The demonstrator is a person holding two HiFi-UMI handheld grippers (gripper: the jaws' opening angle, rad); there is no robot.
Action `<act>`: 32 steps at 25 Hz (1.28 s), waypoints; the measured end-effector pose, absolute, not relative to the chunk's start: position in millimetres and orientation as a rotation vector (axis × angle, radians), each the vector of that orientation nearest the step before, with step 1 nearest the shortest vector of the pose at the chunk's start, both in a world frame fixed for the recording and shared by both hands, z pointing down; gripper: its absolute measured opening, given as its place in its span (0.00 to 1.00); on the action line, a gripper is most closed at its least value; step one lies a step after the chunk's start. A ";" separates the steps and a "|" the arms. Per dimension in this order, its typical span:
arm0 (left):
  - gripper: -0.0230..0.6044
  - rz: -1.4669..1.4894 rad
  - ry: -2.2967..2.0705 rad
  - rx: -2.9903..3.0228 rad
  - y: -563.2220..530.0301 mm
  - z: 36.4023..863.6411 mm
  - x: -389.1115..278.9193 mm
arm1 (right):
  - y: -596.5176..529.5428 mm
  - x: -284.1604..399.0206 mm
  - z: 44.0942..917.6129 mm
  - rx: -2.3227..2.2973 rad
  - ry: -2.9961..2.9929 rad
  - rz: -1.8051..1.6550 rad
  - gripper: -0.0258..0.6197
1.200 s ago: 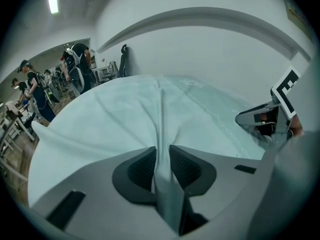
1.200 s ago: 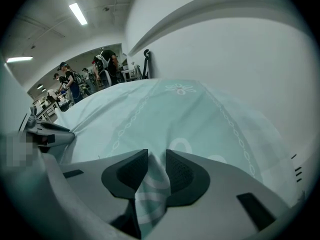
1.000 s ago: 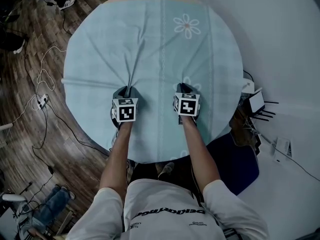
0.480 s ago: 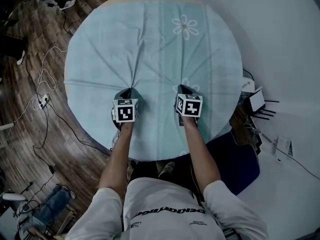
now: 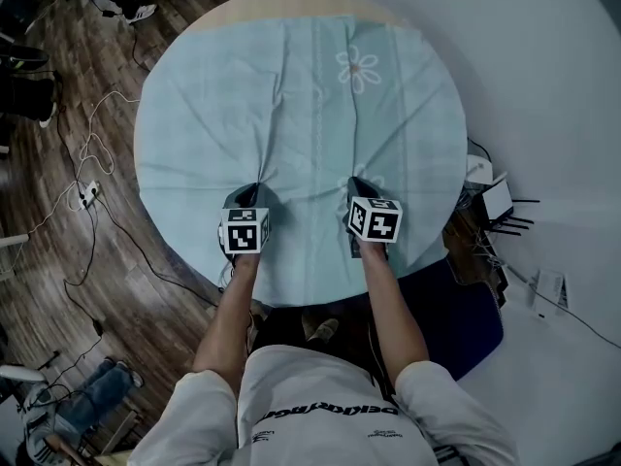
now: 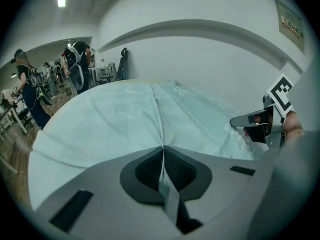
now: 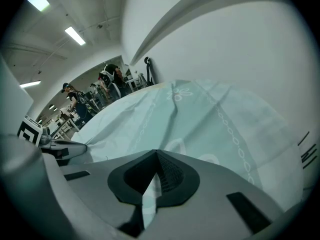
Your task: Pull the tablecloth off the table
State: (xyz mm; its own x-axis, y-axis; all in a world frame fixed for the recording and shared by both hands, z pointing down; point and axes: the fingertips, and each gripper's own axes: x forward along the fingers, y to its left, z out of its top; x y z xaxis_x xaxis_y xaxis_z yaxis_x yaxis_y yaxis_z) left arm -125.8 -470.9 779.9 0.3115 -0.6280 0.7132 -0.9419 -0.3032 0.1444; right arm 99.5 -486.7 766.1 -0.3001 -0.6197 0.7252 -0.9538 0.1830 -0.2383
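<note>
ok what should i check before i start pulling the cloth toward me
1. Left gripper shut on a fold of the tablecloth: ok.
2. Right gripper shut on a fold too: ok.
3. Both grips side by side on the near half: ok.
4. Nothing standing on the cloth: ok.
5. Far hem free to slide at the table rim: cannot tell.
6. Power strip and its cables clear of the feet: cannot tell.
</note>
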 end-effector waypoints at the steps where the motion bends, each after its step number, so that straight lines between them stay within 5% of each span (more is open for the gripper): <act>1: 0.07 0.739 -1.388 2.034 -466.3 776.1 -125.7 | -482.2 99.0 763.4 1.470 -2.000 0.938 0.09; 32: 0.07 0.717 -1.459 2.068 -250.8 697.8 -115.8 | -292.0 87.0 686.6 1.323 -2.212 0.875 0.09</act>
